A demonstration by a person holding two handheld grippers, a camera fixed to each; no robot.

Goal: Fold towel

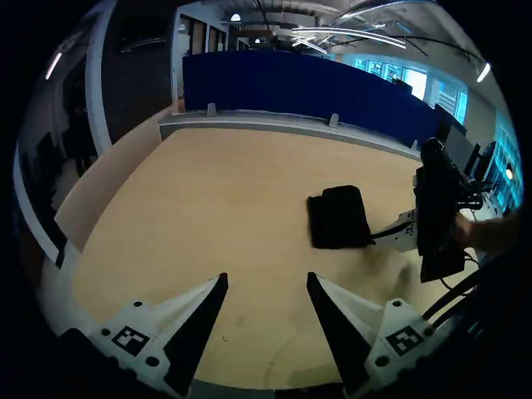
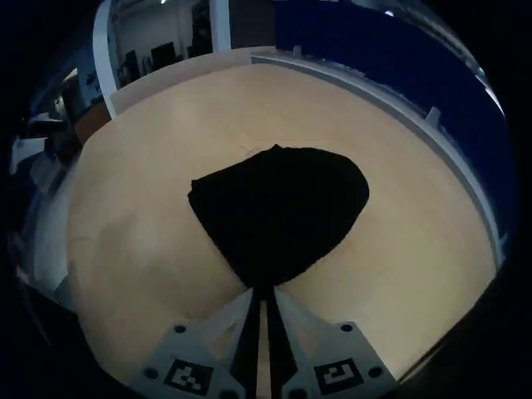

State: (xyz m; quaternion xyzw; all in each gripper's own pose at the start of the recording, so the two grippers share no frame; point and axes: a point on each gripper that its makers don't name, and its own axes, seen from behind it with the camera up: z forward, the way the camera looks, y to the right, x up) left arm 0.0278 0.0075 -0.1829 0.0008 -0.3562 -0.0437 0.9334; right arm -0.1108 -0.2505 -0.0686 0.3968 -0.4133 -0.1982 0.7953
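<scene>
Fingers of the right gripper [image 2: 266, 292] are clamped on the near edge of the black towel [image 2: 279, 213], laid on the table [image 2: 133, 219]; the left gripper [image 1: 266, 276] is held spread, well apart from it

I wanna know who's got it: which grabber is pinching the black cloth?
The right gripper: its black fingers are closed on the near edge of the black towel. The left gripper is wide open over the light wooden table.

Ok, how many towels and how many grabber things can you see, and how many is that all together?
black towel: 1
grippers: 2 (left gripper, right gripper)
Total: 3
</scene>
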